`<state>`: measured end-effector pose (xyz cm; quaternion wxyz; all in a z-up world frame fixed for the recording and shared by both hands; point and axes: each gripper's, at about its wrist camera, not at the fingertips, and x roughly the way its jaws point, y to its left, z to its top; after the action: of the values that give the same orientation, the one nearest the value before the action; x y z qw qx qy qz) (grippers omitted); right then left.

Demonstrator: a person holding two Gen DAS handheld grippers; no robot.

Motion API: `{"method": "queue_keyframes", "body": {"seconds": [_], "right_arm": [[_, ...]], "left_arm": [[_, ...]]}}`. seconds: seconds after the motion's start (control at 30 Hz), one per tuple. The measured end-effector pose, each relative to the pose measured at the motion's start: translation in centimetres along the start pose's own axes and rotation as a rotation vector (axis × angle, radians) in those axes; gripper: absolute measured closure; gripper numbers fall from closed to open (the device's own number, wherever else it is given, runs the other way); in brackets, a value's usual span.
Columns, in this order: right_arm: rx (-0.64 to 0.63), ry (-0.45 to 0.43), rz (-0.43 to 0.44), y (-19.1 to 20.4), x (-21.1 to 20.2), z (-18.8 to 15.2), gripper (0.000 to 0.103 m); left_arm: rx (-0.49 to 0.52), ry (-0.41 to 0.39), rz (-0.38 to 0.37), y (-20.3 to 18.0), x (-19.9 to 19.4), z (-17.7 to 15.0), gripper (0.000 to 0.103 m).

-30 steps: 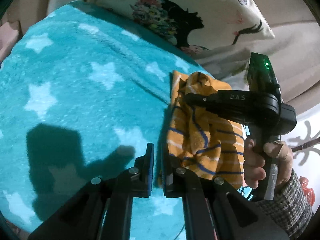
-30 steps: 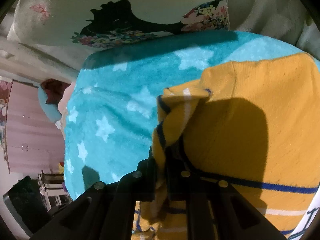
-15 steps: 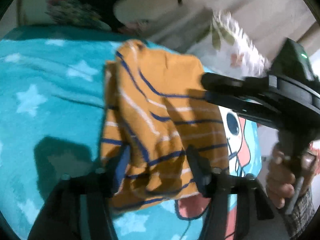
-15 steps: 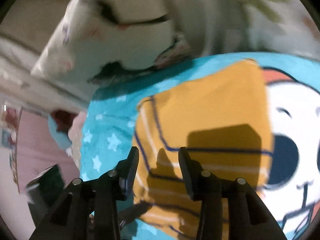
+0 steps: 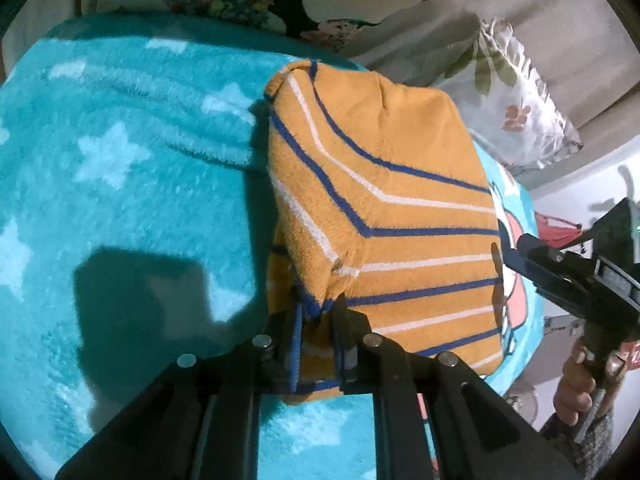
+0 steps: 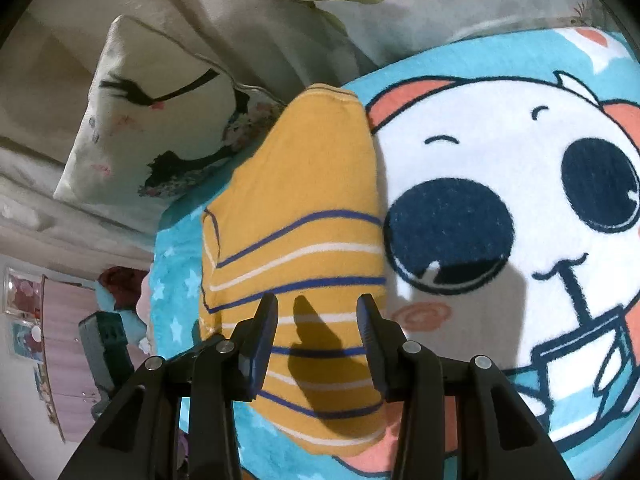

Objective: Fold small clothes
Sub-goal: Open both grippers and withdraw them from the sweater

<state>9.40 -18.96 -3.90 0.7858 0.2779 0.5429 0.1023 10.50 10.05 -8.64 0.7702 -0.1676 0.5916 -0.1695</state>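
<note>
- We see a turquoise blanket (image 5: 120, 184) with white stars that fills most of the left wrist view; in the right wrist view its right half shows a big white cartoon face (image 6: 500, 220) with a dark nose.
- Behind the blanket, at the top of both views, lie a cream pillow (image 6: 152, 120) with a black print and a pillow with leaves (image 5: 516, 92).
- The orange striped garment (image 5: 380, 208) lies folded on the blanket, in the middle of the left wrist view, its right edge just beside the cartoon face.
- The left gripper (image 5: 318, 320) is at the bottom centre of its view; its jaws are closing and they pinch the near corner of the garment between the pads.
- The right gripper (image 6: 318, 328) hangs over the near part of the garment at the bottom of its view; its jaws are spread, with nothing between them.
- A hand (image 5: 580, 384) holds its handle at the right edge of the left wrist view.
</note>
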Motion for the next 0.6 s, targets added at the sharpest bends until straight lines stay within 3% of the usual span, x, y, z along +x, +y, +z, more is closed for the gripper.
{"method": "queue_keyframes", "body": {"seconds": [0.13, 0.2, 0.33, 0.47, 0.6], "right_arm": [[-0.093, -0.023, -0.033, 1.8, -0.6, -1.4, 0.058], [-0.159, -0.046, -0.063, 3.1, -0.7, -2.4, 0.066], [-0.279, -0.067, -0.12, 4.6, -0.4, -4.4, 0.067], [-0.324, -0.064, -0.189, 4.6, 1.0, -5.9, 0.067], [-0.286, -0.055, -0.198, 4.1, 1.7, -5.8, 0.067]], "left_arm": [[-0.011, -0.001, -0.014, 0.2, -1.1, 0.3, 0.078], [-0.019, -0.029, -0.036, 0.4, -2.4, 0.2, 0.076], [-0.019, -0.05, -0.052, 0.5, -2.9, 0.3, 0.063], [0.012, -0.006, -0.152, 0.0, -2.0, -0.3, 0.051], [0.134, 0.083, -0.219, -2.6, -0.6, -1.7, 0.05]]}}
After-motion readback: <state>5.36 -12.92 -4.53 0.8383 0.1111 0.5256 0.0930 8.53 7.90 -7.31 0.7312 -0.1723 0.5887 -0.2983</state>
